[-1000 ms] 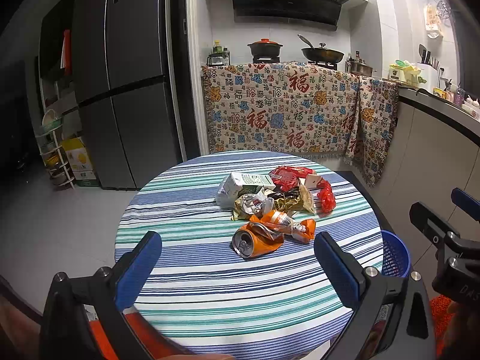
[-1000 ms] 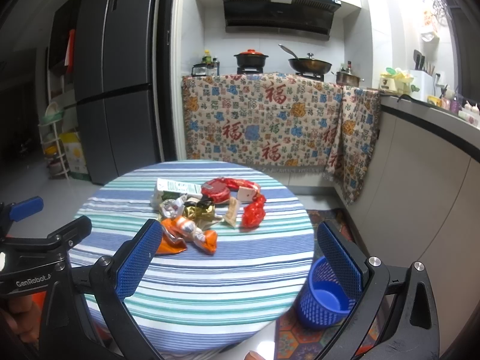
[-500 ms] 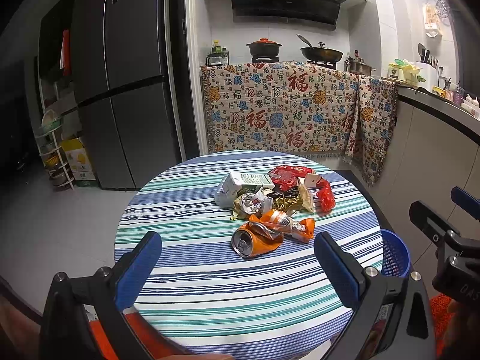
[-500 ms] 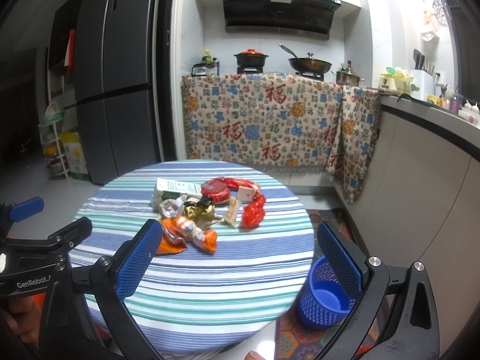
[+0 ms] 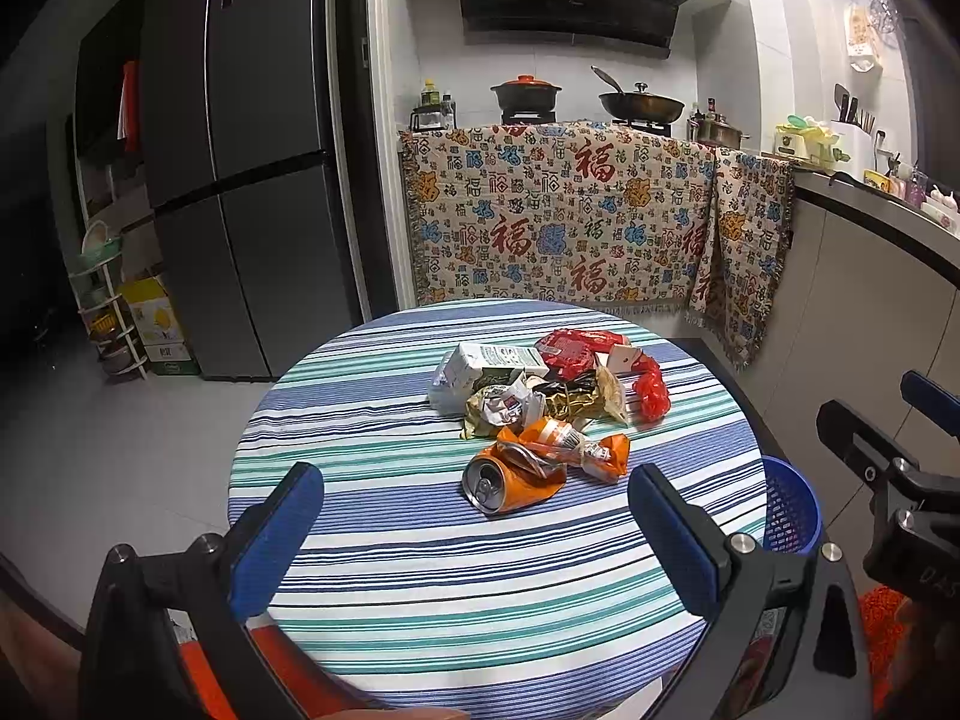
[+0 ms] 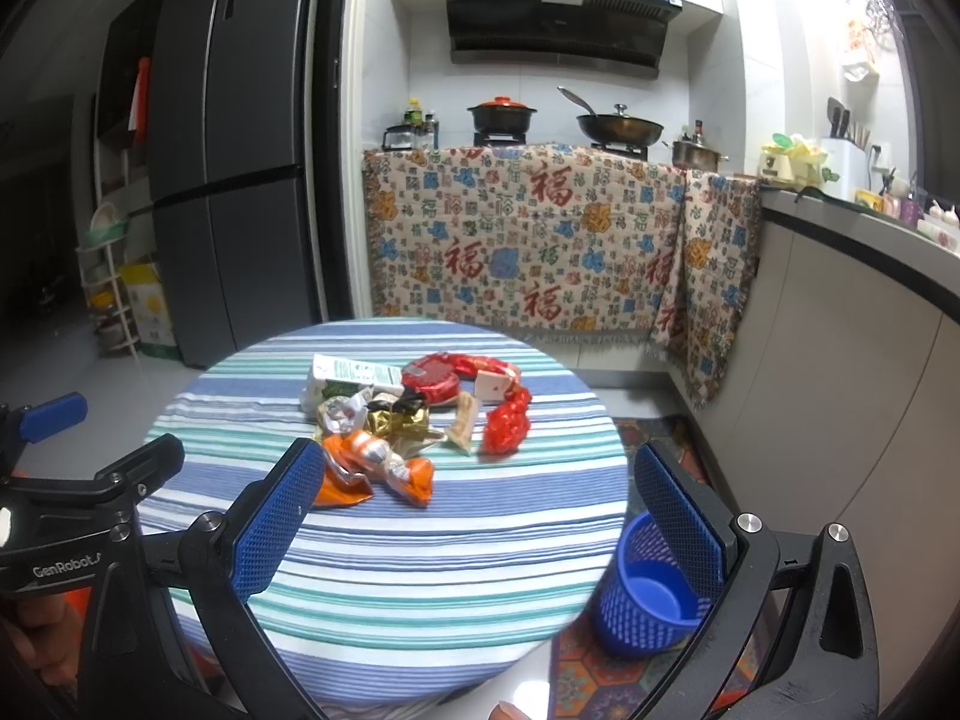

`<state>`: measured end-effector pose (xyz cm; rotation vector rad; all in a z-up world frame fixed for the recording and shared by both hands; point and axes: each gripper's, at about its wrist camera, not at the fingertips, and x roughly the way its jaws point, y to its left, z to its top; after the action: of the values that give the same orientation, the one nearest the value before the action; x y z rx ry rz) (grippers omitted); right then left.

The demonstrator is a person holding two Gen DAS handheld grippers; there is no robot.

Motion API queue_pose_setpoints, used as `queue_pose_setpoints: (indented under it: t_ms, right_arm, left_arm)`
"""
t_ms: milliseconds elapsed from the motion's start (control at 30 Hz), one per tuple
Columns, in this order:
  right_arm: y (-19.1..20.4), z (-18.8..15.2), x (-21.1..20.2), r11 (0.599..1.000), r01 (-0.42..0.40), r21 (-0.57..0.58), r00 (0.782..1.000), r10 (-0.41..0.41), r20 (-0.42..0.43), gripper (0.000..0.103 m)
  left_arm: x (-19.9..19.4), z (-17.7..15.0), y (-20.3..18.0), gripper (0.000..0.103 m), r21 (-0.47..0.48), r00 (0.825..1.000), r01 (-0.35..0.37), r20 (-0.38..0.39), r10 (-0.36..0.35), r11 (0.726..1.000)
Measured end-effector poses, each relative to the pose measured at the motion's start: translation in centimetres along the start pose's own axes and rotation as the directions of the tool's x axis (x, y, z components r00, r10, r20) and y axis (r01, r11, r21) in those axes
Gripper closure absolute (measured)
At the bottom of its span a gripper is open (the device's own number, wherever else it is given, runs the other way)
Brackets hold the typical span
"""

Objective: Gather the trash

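Observation:
A heap of trash lies mid-table on the striped round table [image 5: 420, 588]: a crushed orange can [image 5: 510, 483], an orange wrapper [image 5: 570, 444], a white carton [image 5: 486, 360], gold foil [image 5: 570, 399] and red wrappers [image 5: 576, 345]. My left gripper [image 5: 474, 534] hovers open above the near edge, short of the can. In the right wrist view the same pile shows, with the orange wrapper [image 6: 384, 462] and red wrappers [image 6: 504, 426]. My right gripper [image 6: 474, 510] is open and empty, held off the table's right side. A blue mesh bin [image 6: 648, 594] stands on the floor beside the table.
A grey fridge [image 5: 240, 180] stands back left, with a white rack [image 5: 108, 312] and a cardboard box beside it. A patterned cloth [image 5: 570, 228] drapes the stove counter behind. A counter [image 6: 840, 312] runs along the right. A patterned mat [image 6: 594, 672] lies under the bin.

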<state>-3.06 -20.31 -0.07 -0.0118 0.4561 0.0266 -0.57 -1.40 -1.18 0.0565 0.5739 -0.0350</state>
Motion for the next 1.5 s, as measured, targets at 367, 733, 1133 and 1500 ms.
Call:
queue_pose_setpoints:
  t_ms: [367, 733, 1133, 1500]
  right_arm:
    - [-0.1, -0.2, 0.0, 1.0, 0.001, -0.001, 1.0, -0.001, -0.001, 0.0]
    - [-0.5, -0.6, 0.2, 1.0, 0.004, 0.0, 1.0, -0.004, -0.009, 0.0]
    - [-0.5, -0.6, 0.5, 1.0, 0.007, -0.002, 1.0, -0.007, -0.019, 0.0]
    - [-0.4, -0.6, 0.6, 1.0, 0.007, -0.005, 1.0, -0.007, -0.027, 0.0]
  left_arm:
    - [0.0, -0.4, 0.2, 0.0, 0.004, 1.0, 0.01, -0.009, -0.01, 1.0]
    - [0.5, -0.3, 0.0, 0.0, 0.014, 1.0, 0.011, -0.026, -0.01, 1.0]
    - [1.1, -0.3, 0.3, 0.0, 0.011, 0.999, 0.017, -0.044, -0.017, 1.0]
    - [1.3, -0.5, 0.1, 0.0, 0.015, 0.999, 0.02, -0.05, -0.019, 1.0]
